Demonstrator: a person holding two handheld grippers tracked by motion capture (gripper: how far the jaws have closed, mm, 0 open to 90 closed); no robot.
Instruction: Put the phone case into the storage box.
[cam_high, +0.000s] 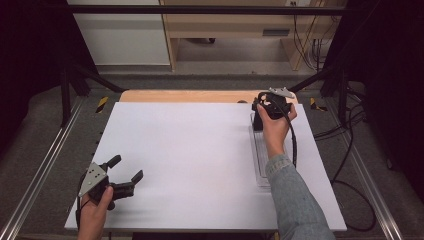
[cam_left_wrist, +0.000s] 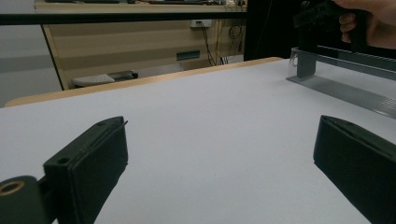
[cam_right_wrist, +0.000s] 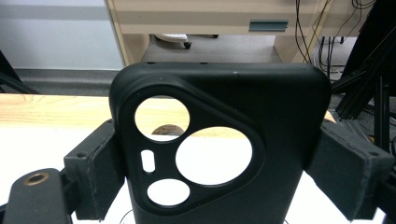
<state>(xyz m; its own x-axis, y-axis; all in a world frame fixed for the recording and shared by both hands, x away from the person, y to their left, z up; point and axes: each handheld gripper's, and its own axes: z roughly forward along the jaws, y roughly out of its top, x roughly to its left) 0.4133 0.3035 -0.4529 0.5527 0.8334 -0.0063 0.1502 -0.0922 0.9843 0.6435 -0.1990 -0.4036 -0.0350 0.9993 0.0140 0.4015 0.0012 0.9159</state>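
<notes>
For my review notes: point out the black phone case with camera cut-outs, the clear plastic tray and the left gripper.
Black phone case (cam_right_wrist: 280, 121), right gripper view, plain back panel.
Clear plastic tray (cam_high: 260, 155), high view, long bare floor.
Left gripper (cam_high: 126, 168), high view, midway between fingertips.

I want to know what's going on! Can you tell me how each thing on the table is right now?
phone case: upright, pinched between the right gripper's jaws.
right gripper: shut on the phone case, above the clear tray.
left gripper: open, holding nothing.
clear tray: flat on the white table.
</notes>
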